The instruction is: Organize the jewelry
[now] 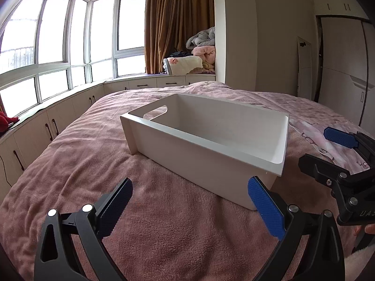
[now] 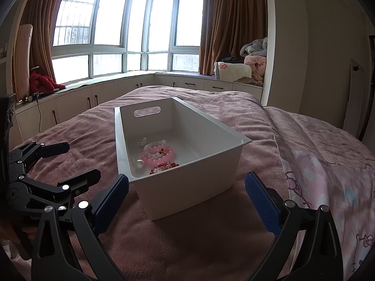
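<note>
my left claw [image 1: 189,207] is spread wide with nothing between its blue pads, low in the frame of its own camera, hanging just above the pink blanket [image 1: 77,154]. ahead of it, in the centre of the frame, stands the white bin [image 1: 211,161], upright on the blanket, its near corner just beyond my right-hand pad. from this low angle i cannot see into the bottom of the bin. at the right edge of that view my right claw [image 1: 323,147] shows from the side, its fingers also apart and holding nothing.

my right claw's own camera looks down the long side of the bin, which fills the middle of the frame with its handle slot [image 2: 147,111] at the far end. the jewelry is inside, on the floor of the bin toward its near left: a pink bead bracelet [image 2: 157,155], a white bead bracelet [image 2: 156,144] touching it just behind, a red beaded piece [image 2: 165,166] nearest me, and a small pale piece [image 2: 142,142] farther back. at the left edge of the frame my left claw shows, open. a patterned pink sheet [image 2: 328,187] lies lower right.
</note>
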A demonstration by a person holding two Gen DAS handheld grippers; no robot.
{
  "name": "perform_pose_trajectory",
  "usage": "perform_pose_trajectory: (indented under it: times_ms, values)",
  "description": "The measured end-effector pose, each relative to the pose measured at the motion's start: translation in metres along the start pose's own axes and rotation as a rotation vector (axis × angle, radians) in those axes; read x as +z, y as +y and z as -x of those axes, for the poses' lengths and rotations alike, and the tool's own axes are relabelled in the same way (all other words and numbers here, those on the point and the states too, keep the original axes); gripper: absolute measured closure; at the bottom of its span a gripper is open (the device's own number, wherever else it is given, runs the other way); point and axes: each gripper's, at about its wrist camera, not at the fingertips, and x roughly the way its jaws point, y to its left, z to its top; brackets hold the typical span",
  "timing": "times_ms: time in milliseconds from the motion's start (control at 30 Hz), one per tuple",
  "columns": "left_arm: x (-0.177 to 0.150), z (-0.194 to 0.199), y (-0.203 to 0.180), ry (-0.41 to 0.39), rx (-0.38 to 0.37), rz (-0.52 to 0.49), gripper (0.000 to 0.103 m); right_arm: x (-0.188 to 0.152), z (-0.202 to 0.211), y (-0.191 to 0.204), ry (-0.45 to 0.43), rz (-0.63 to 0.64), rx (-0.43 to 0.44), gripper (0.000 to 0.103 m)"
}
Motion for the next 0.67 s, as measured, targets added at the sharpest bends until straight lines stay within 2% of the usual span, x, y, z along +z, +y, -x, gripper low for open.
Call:
perform_pose_trajectory:
  times_ms: [167, 467, 667]
  values:
    - [0.0009, 0.0006, -0.0055, -0.012, 0.033, -0.034, 0.004, -0.0012, -0.0006, -0.0017, 0.001, -0.007, 0.001, 0.005]
    - [0.0025, -0.0054, -0.0046, 0.025, 0.024, -0.031, 0.004, -0.0015, -0.0005, -0.0016, 0.004, -0.002, -0.001, 0.005]
    - [0.0022, -0.0039, -0.0076, 0.014, 0.022, -0.054, 0.004, -0.0007, -0.0013, 0.0006, 0.007, 0.014, -0.004, 0.005]
